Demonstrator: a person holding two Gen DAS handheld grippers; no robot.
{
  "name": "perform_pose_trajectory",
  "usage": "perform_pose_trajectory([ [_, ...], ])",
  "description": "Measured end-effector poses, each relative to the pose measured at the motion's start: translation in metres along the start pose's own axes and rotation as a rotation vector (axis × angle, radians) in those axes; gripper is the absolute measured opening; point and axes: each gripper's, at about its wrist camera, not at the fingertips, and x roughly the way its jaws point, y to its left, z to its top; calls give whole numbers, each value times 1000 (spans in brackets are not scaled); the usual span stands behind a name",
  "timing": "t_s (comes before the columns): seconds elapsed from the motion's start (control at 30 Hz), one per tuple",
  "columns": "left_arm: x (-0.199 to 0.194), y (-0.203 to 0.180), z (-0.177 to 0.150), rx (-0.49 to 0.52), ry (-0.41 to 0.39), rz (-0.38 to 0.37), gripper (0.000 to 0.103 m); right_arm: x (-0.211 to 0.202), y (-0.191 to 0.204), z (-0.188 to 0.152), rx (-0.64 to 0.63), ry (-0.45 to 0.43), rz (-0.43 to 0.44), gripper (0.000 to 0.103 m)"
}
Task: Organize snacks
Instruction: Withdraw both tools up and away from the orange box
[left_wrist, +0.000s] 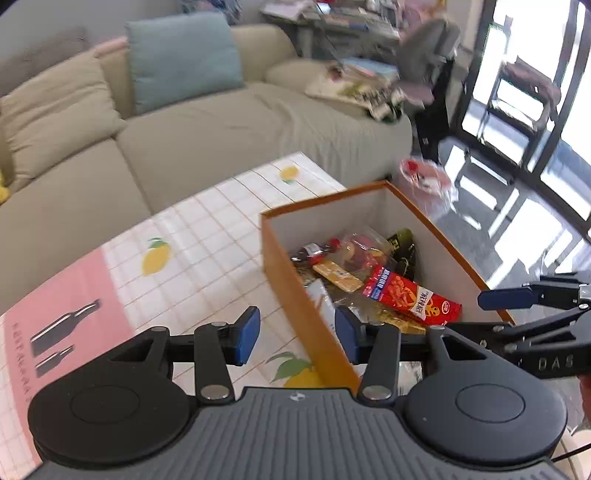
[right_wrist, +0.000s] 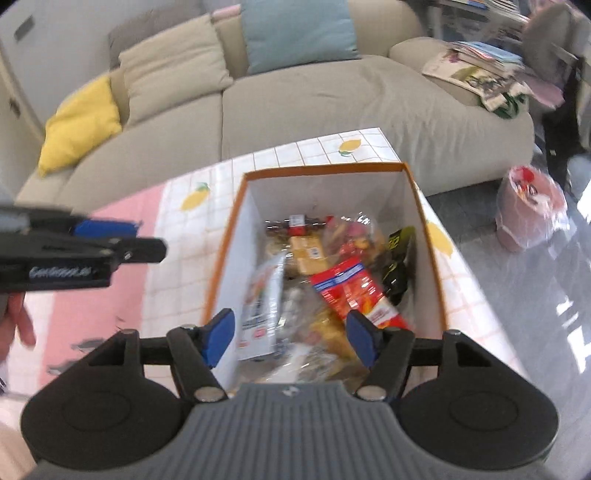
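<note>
Living-room setup: a beige fabric sofa (right_wrist: 303, 107) runs along the far side, with a yellow cushion (right_wrist: 79, 123) at its left end and a pale teal cushion (right_wrist: 295, 31) further right. Your low table wears a white grid-pattern cloth with lemon prints and a pink panel (left_wrist: 177, 236).

On the left, your left gripper (left_wrist: 295, 334) hangs over the table right at the near left wall of the box, blue pads apart with nothing between them. That orange wall edge shows through the gap, but neither pad touches it.

Next comes the orange cardboard box with white inside walls (right_wrist: 424, 206), sitting at the right end of the table with the snacks piled inside. In there you've got a white foil snack pouch (right_wrist: 258, 295) leaning on the left wall, a tan cracker pack (right_wrist: 308, 254) toward the far middle, a red snack packet (right_wrist: 351, 291) right of centre and a black packet (right_wrist: 399, 258) against the right wall.

Your right gripper (right_wrist: 290, 338) hovers above the near end of the box, pads spread wide and empty.

Far right on the grey floor, near the sofa's end, sits a pinkish bin with a clear plastic liner (right_wrist: 530, 206).
</note>
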Motion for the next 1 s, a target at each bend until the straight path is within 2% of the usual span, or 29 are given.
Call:
perform_pose_trajectory([
  [0.1,-30,10,-20,-34,-55,37,53,-15,19,-13,52,-53,1,66],
  [0.2,-52,17,-37,-52,-106,86,53,-31,40,-26,63,-138,-33,69],
  [0.37,-86,22,-70,-111,-198,186,53,-53,72,-55,13,-271,-103,70],
  [0.5,-103,21,-98,-112,-218,251,53,-66,92,-79,-53,-331,-154,71],
  [0.57,-106,19,-111,-137,-217,258,53,-71,96,-90,-73,-352,-169,74],
  [0.73,-103,6,-136,-150,-207,277,54,-72,102,-118,-129,-370,-208,75],
  [1.0,-82,-15,-146,-135,-159,201,59,-54,95,-135,-140,-315,-246,80],
])
